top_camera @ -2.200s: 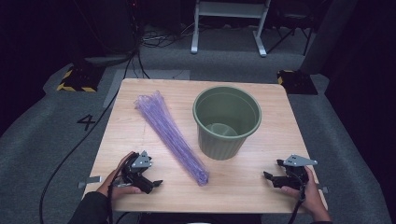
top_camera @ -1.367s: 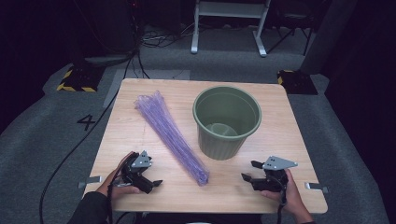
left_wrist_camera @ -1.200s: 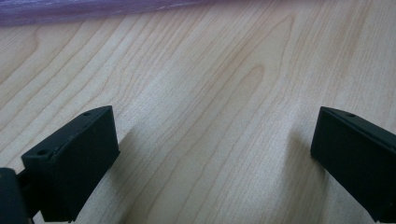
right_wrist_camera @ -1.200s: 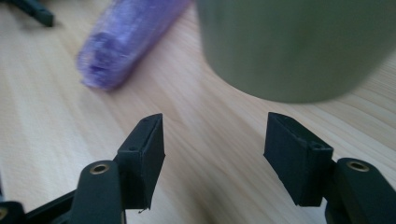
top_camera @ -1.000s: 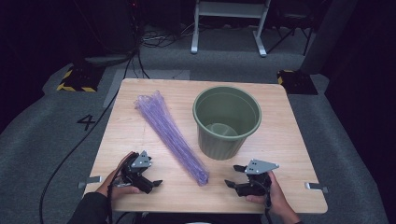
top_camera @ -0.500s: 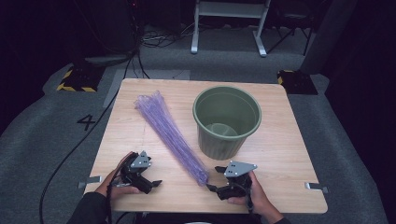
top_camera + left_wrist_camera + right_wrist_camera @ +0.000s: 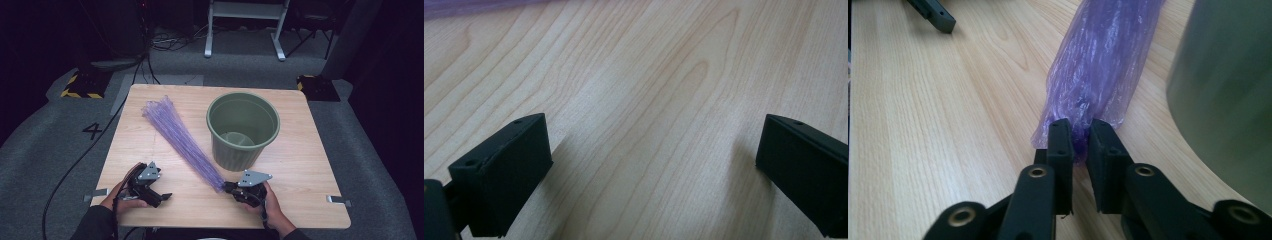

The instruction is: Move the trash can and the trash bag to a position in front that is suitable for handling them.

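High view: a wooden table [image 7: 310,165] is seen with a green bucket [image 7: 243,130] standing upright on it. A purple bag [image 7: 181,142] is laid beside the bucket, stretched from the far left toward the near middle. Its near end is pinched by the right gripper [image 7: 231,187], whose jaws are closed on the plastic; the very tip is hidden between them. The bucket is cut off at the right edge of the right gripper view. The left gripper [image 7: 159,196] is rested at the near left of the table, well apart from the bag, with its jaws wide open and nothing between them. What is inside the bag cannot be made out.
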Demonstrator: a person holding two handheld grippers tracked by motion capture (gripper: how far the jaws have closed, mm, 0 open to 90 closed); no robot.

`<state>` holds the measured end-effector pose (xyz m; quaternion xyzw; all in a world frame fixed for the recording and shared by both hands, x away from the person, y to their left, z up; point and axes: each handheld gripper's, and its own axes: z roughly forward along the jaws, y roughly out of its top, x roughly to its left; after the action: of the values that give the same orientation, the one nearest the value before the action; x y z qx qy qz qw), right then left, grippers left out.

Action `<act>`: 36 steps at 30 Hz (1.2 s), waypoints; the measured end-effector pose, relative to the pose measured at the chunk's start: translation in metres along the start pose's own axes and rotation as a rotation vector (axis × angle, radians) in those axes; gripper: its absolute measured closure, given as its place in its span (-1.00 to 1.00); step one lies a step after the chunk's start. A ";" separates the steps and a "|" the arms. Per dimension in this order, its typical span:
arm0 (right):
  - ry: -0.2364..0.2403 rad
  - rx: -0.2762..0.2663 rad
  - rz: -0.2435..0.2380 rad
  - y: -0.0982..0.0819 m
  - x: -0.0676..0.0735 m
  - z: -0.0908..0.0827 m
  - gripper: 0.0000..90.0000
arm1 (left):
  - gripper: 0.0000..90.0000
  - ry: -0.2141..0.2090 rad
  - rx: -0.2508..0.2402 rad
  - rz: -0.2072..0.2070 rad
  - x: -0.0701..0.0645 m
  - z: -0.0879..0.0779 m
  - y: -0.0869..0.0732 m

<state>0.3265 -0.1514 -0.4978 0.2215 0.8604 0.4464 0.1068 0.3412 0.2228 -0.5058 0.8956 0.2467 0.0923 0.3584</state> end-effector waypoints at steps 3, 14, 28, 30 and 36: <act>-0.007 -0.004 0.011 -0.006 -0.008 -0.007 0.92 | -0.98 -0.002 0.000 0.002 0.002 -0.001 -0.002; -0.128 -0.011 0.127 -0.044 -0.059 -0.065 0.95 | -0.98 0.021 -0.001 -0.025 0.009 -0.006 -0.006; -0.341 -0.025 0.268 -0.081 -0.107 -0.122 0.96 | -0.98 0.031 -0.001 -0.035 0.013 -0.008 -0.008; -0.355 -0.029 0.280 -0.083 -0.110 -0.125 0.96 | -0.98 0.035 -0.001 -0.039 0.014 -0.008 -0.009; -0.429 -0.027 0.302 -0.092 -0.130 -0.131 0.92 | -0.98 0.042 -0.003 -0.046 0.015 -0.008 -0.008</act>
<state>0.3641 -0.3546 -0.4989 0.4356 0.7691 0.4117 0.2219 0.3484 0.2405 -0.5059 0.8870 0.2747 0.1032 0.3566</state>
